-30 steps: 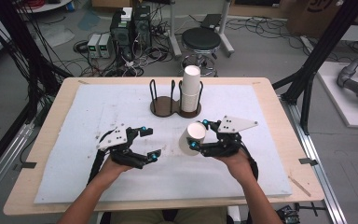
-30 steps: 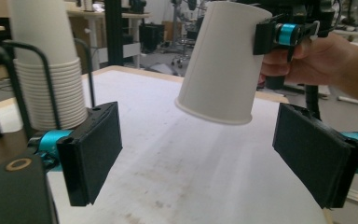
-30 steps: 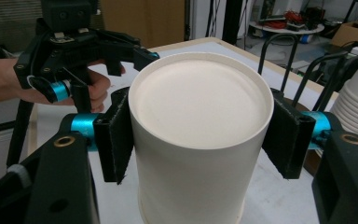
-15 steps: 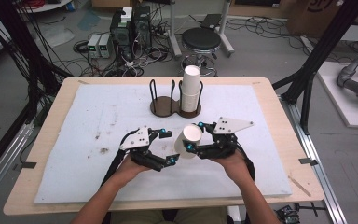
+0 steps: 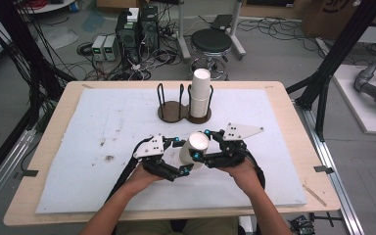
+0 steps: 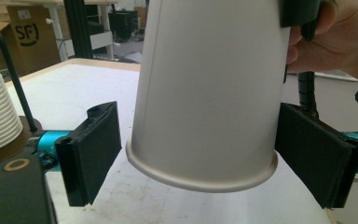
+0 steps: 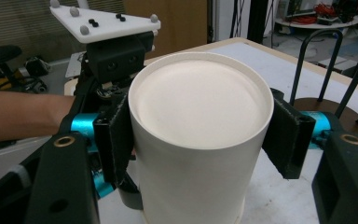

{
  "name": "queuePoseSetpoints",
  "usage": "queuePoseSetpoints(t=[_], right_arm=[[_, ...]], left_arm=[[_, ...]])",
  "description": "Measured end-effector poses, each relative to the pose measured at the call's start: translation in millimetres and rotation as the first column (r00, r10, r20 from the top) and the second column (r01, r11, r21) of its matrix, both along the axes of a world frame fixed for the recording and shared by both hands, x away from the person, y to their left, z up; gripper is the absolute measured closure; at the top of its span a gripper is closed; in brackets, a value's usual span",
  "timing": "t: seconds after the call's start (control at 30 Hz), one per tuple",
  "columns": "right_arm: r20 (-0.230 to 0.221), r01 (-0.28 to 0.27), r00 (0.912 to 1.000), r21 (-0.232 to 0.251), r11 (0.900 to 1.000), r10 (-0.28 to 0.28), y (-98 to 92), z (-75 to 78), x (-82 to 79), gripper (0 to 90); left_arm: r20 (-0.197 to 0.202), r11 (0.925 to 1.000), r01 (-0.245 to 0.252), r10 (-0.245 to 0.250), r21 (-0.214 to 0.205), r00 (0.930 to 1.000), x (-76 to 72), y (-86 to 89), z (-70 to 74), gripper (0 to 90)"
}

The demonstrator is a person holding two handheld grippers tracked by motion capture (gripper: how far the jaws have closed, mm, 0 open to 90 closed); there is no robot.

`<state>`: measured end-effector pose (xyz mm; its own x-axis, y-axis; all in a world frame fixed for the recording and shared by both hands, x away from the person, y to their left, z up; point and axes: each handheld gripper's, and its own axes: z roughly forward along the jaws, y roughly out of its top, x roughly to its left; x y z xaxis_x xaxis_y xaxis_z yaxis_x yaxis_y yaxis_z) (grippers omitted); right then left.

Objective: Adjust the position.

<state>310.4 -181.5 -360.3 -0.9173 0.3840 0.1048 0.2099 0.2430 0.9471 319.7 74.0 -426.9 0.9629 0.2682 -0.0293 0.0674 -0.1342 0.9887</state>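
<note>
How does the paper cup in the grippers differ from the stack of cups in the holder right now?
The paper cup is a single cup, upside down and held up by the right gripper; the stack of cups is many cups nested together. The held cup hangs clear of the white mat, while the stack stands upright in the wire holder. The left gripper has open jaws around the held cup's rim; nothing grips the stack. Both are plain white.

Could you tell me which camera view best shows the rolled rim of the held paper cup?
The left gripper view: the paper cup hangs upside down and its rolled rim curves across the frame. The right gripper view shows its flat base on top between the jaws. The high view shows it small between the two grippers.
</note>
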Motion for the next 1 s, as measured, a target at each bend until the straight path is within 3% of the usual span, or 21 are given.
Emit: queuePoseSetpoints(t=[0.23, 0.5, 0.67, 1.0], right_arm=[[-0.013, 0.001, 0.9999, 0.007, 1.0, -0.001, 0.1, -1.8, 0.5, 34.2], [-0.038, 0.012, 0.9992, 0.015, 0.9998, -0.011, -0.5, -4.2, 2.1, 33.6], [-0.085, 0.028, 0.9961, 0.032, 0.9991, -0.025, -2.6, -5.8, 5.1, 25.1], [-0.083, 0.02, 0.9964, 0.04, 0.999, -0.016, -3.7, -4.0, 6.1, 20.9]], left_arm=[[0.026, 0.9998, 0.015, -0.016, 0.014, 0.9995, -1.4, -2.9, 2.2, 21.8], [0.014, 0.9994, 0.024, -0.024, 0.025, 0.9996, 0.1, -0.5, 2.2, 27.3], [0.016, 0.9997, 0.01, -0.01, 0.024, 0.9998, -1.0, 3.1, 5.6, 29.3], [0.005, 0.9989, 0.019, -0.019, 0.044, 0.9998, -2.3, 10.8, 10.1, 31.3]])
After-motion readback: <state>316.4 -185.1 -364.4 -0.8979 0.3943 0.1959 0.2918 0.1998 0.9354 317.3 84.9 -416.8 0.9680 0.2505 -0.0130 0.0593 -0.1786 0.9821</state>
